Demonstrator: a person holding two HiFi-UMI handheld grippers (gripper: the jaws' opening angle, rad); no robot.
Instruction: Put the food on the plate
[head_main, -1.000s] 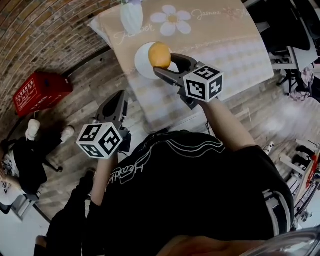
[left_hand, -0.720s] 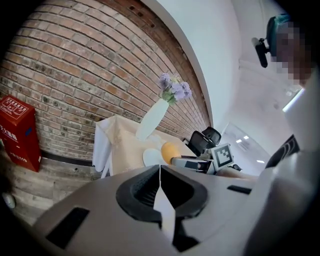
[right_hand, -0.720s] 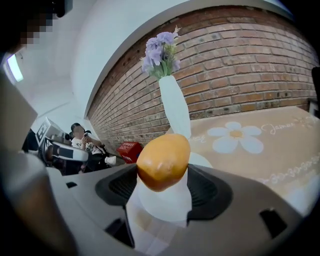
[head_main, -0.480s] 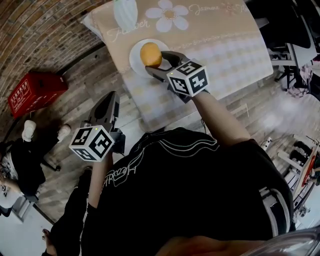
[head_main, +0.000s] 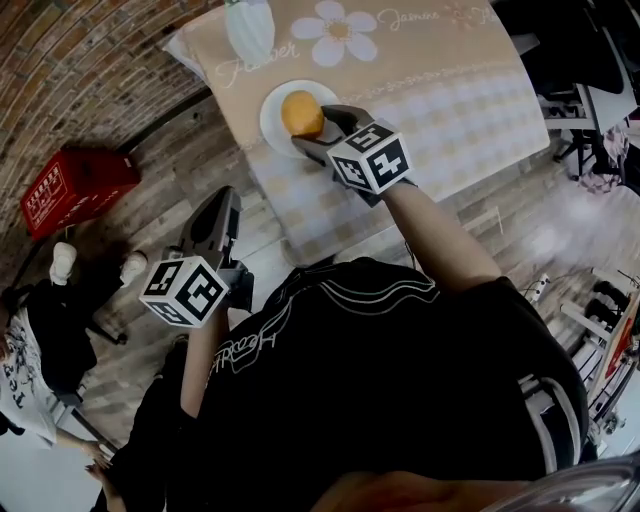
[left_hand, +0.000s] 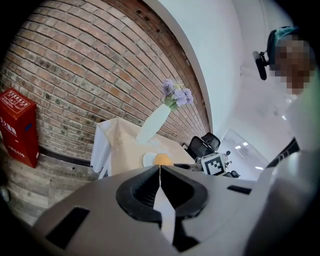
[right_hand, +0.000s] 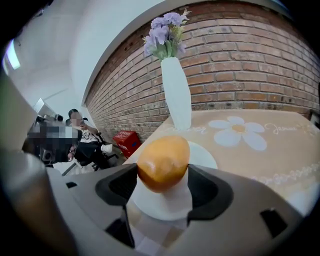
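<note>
An orange bun-like food is clamped between the jaws of my right gripper, which holds it just over the white plate on the table. In the left gripper view the food and plate show small and far ahead. My left gripper hangs off the table's left side, over the floor, its jaws pressed together with nothing between them.
A white vase of purple flowers stands just behind the plate. A beige cloth with a daisy print covers the table. A red crate sits on the wood floor by the brick wall; a seated person is at left.
My right gripper carried the food a little left and farther over the plate. The left gripper drifted slightly left and stayed shut.
</note>
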